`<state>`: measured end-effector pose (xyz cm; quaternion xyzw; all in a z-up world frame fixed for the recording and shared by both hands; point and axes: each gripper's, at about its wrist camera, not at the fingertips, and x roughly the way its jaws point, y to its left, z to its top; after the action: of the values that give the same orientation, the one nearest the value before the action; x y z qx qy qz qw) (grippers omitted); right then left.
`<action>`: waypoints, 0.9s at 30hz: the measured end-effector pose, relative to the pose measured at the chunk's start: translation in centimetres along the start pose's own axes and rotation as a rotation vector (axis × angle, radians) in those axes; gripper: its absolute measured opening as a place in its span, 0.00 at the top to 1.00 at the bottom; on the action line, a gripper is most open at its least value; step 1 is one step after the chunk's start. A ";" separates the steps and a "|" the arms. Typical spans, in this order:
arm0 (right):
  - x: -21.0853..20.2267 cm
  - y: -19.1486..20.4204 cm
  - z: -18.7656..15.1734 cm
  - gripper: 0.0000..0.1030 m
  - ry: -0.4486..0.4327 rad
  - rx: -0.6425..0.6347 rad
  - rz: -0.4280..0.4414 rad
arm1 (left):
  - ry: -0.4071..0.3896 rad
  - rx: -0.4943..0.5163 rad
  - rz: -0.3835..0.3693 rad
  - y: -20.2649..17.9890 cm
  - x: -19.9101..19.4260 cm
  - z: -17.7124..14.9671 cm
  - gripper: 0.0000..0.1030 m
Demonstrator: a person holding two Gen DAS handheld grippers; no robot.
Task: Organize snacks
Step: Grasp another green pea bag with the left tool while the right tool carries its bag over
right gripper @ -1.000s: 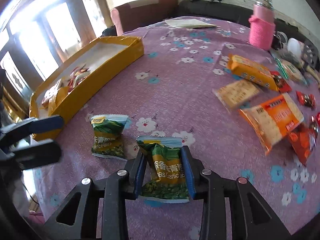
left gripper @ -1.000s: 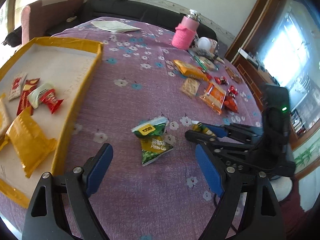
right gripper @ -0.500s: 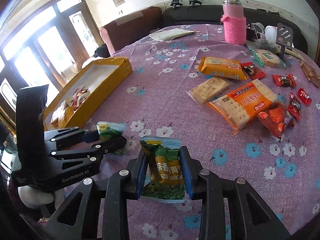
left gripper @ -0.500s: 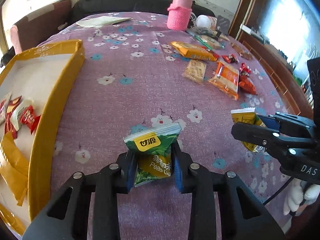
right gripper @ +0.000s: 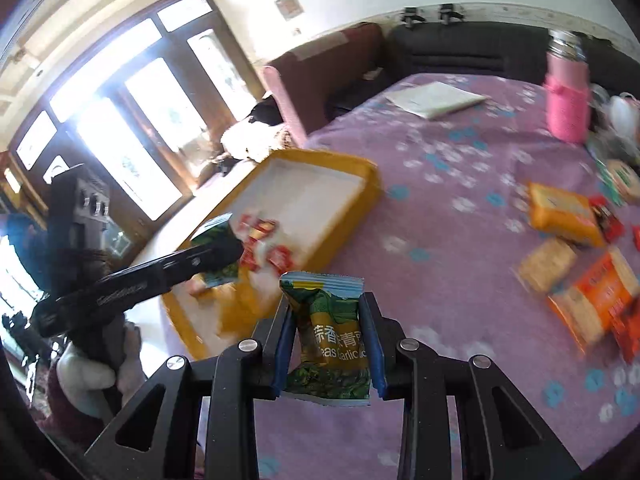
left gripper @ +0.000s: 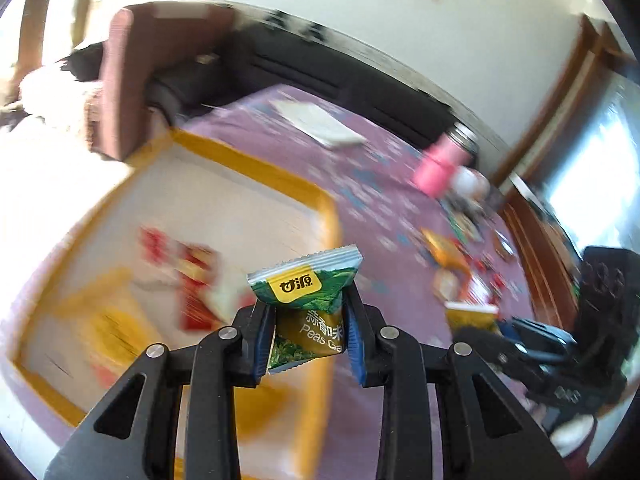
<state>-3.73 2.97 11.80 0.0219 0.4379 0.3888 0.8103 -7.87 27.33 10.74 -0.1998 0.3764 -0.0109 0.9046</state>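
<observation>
Left gripper (left gripper: 308, 334): clenched on a green pea pack (left gripper: 310, 312), pinched low on the bag; the pack hangs in the air over the near corner of the tray (left gripper: 256, 168).
Right gripper (right gripper: 326, 344): jaws closed on a second pea pack (right gripper: 330, 340), held over the cloth just outside the tray's near wall (not yet above the tray floor).
Tray: yellow-rimmed, white floor; red candies (right gripper: 262, 244) and yellow packs already lie at its near end, far end bare.
Beyond tray: loose snacks on the cloth well to the right of it, orange cracker packs (right gripper: 566, 216) among them; pink bottle (right gripper: 568, 96) and papers (right gripper: 436, 98) farther still.
Risk, collision: both grippers close on the same tray corner; the left one shows just beside the right's path, and a crossing could knock a pack loose.
Risk, early drop: letting go of the right pack now would likely put it on the rim or on the cloth.
Risk, slip: puffy foil bags, narrow pinch; a quick swing (left view is heavily blurred) may twist one out.
Risk, pile-up: releasing onto the crowded near end could leave packs stacked against the wall.
</observation>
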 end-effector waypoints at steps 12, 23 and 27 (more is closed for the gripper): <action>16.1 4.4 5.0 0.69 0.175 0.036 -0.078 | 0.111 -0.179 0.077 8.8 7.8 4.3 0.72; 18.2 3.5 5.5 0.66 0.165 0.049 -0.161 | 0.147 -0.238 0.040 10.1 9.7 4.7 0.63; 16.5 3.8 5.5 0.61 0.115 0.046 -0.163 | 0.099 -0.230 0.030 9.6 8.5 5.0 0.62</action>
<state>3.16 18.02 5.17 -0.0175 0.4931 0.3120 0.8119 0.35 36.46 4.66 -0.2959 0.4225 0.0360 0.8560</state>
